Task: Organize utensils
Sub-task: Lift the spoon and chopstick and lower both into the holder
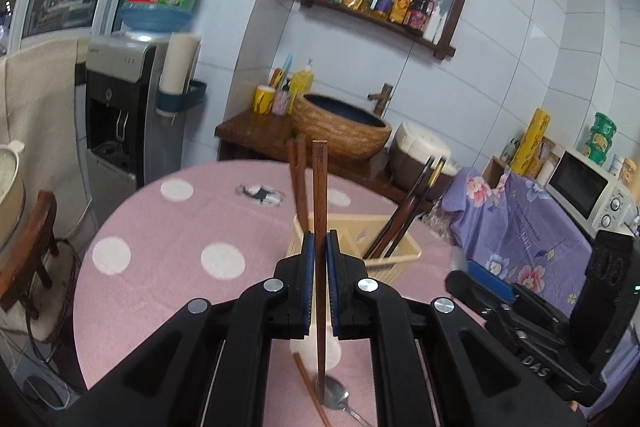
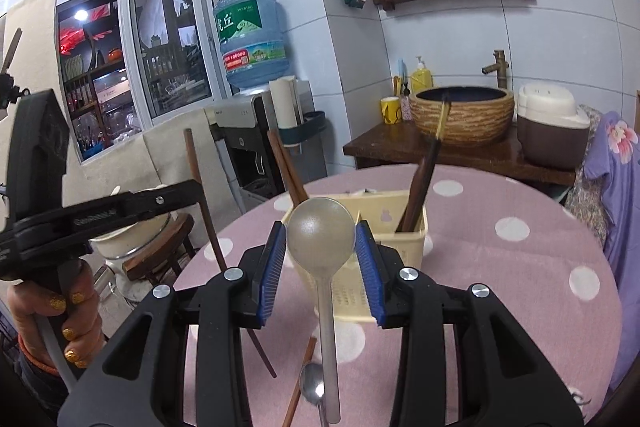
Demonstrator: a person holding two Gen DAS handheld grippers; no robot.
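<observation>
My left gripper [image 1: 319,247] is shut on a brown wooden chopstick [image 1: 319,195] and holds it upright above the pink dotted table [image 1: 168,227], just in front of the cream utensil basket [image 1: 396,255]. The basket holds brown chopsticks [image 1: 298,179] on its left and dark chopsticks [image 1: 408,211] on its right. My right gripper [image 2: 321,247] is shut on a large grey spoon [image 2: 320,231], bowl up, over the near edge of the basket [image 2: 412,231]. A small metal spoon [image 2: 312,387] and a loose chopstick [image 2: 300,383] lie on the table below.
A water dispenser [image 1: 120,107] stands to the left, and a wooden stand with a woven basin [image 1: 340,123] and a rice cooker [image 1: 420,155] lies behind the table. A microwave [image 1: 588,191] sits at the right. A wooden stool [image 1: 32,239] stands by the table's left edge.
</observation>
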